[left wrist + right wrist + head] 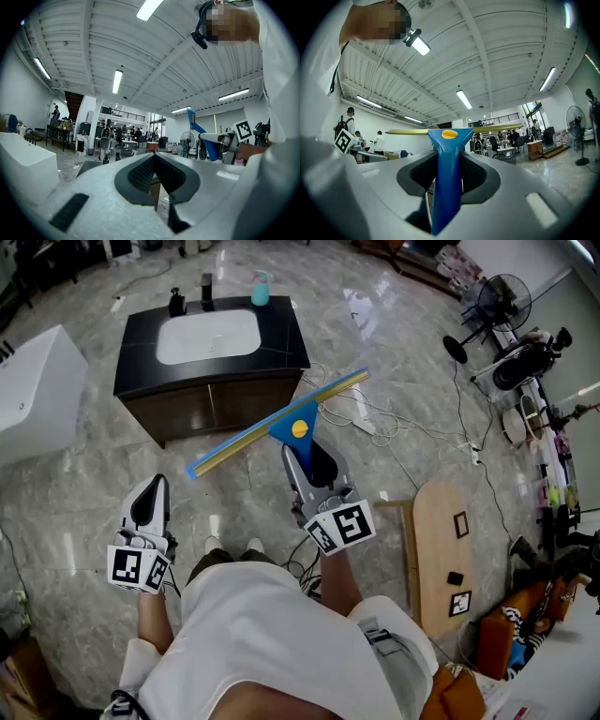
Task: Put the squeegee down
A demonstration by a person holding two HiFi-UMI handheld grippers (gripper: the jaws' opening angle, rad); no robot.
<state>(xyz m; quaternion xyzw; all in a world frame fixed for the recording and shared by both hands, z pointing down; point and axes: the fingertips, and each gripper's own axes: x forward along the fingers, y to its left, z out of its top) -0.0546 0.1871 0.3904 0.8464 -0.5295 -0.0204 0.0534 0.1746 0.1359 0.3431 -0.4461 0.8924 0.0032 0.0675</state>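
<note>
Left hand-held gripper [150, 495]: we are seeing it hanging low at the person's side, jaws pressed together on nothing. In its own view the dark pads are meeting in a closed wedge with only the room behind them. We are reading it as idle, parked clear so that it is not crossing the tool's path.

Moving right: the blue-handled squeegee with the long yellow blade rail [281, 423] is hanging in the air over the grey marble floor [84, 484]. It is in front of the black-topped vanity cabinet with the white basin [281, 338] and, as far as we can tell, touching neither. The right hand-held gripper [311, 456] is pinching the blue handle, pads pressing on both flanks. The grip is sitting low on the handle, which, we are judging, is leaving the head and blade free to meet a surface first.

Orientation: the handle is pointing away from the person, toward the cabinet. The blade is running crosswise to it, its long axis going from lower left to upper right in the head view. In the right gripper view it is lying level across the top.

Further right, a pale oval wooden board [436, 540] is lying on the floor, apart from the tool.
</note>
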